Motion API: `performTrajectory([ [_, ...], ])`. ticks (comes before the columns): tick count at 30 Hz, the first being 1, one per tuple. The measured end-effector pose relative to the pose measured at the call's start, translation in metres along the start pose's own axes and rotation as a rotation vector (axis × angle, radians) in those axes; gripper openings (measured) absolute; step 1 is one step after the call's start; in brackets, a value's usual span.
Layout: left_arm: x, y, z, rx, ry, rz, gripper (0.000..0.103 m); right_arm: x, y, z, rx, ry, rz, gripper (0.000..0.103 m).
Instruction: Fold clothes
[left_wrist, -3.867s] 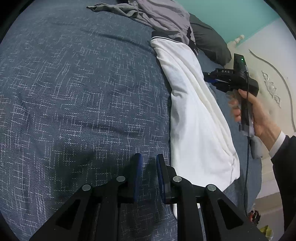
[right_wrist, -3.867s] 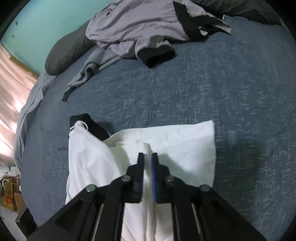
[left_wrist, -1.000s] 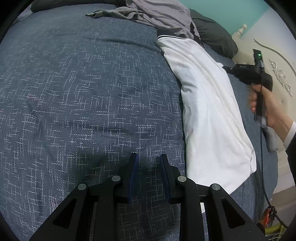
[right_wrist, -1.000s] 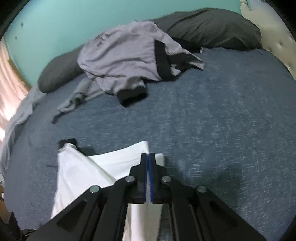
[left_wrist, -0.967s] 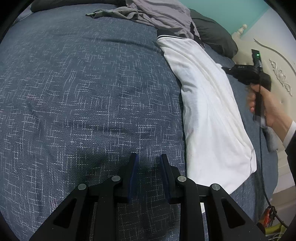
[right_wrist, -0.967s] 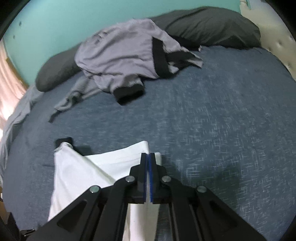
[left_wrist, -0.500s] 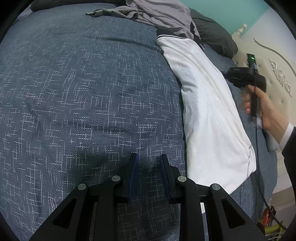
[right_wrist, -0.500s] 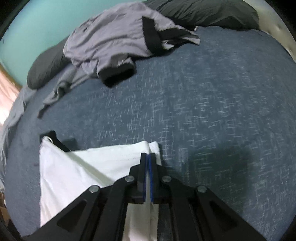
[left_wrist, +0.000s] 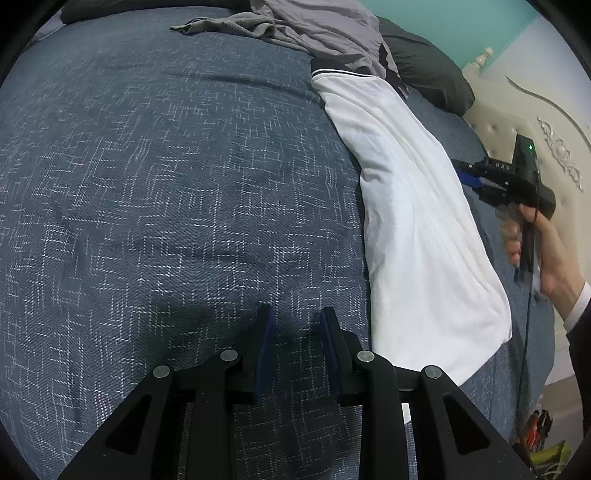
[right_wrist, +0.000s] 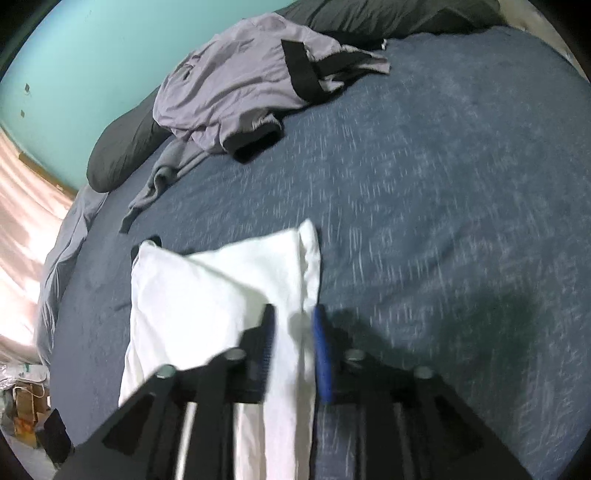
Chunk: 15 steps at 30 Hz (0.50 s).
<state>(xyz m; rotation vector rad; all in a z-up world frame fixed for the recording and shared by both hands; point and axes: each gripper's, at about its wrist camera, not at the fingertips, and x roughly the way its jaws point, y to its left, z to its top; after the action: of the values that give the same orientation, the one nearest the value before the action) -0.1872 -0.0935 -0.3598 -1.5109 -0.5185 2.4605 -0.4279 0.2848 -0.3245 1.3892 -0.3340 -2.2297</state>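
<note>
Count from my two wrist feeds: one bed (left_wrist: 166, 166), one blue-grey woven cover over it. Garments: one white garment (left_wrist: 417, 229) folded long on the right side, one grey garment with black trim (right_wrist: 243, 81) heaped at the far end, plus one smaller grey piece (right_wrist: 162, 181) trailing left of that heap; can't tell if it's separate or part of it. Dark pillows: two, one far left (right_wrist: 122, 147), one far right (right_wrist: 388, 14). Tools: two, mine on the left (left_wrist: 295, 347) and the right tool (right_wrist: 293, 343). One person's hand (left_wrist: 535, 243) visible. One cream headboard (left_wrist: 517, 110).
</note>
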Motion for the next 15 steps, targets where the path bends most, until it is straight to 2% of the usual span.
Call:
performTrajectory([
  [6, 0.001, -0.002, 0.000, 0.000, 0.000, -0.002, 0.028, 0.008, 0.004, -0.012, -0.053, 0.034, -0.026, 0.025],
  [7, 0.000, -0.002, 0.000, 0.001, 0.000, -0.002, 0.028, 0.007, 0.005, -0.013, -0.064, 0.032, -0.028, 0.018],
  [9, 0.001, -0.001, 0.001, 0.002, 0.000, -0.002, 0.028, 0.006, 0.008, -0.014, -0.086, 0.027, -0.033, 0.009],
  [15, 0.001, 0.000, 0.001, -0.002, 0.001, -0.006, 0.029, -0.002, 0.005, -0.015, -0.088, -0.007, -0.067, 0.000],
])
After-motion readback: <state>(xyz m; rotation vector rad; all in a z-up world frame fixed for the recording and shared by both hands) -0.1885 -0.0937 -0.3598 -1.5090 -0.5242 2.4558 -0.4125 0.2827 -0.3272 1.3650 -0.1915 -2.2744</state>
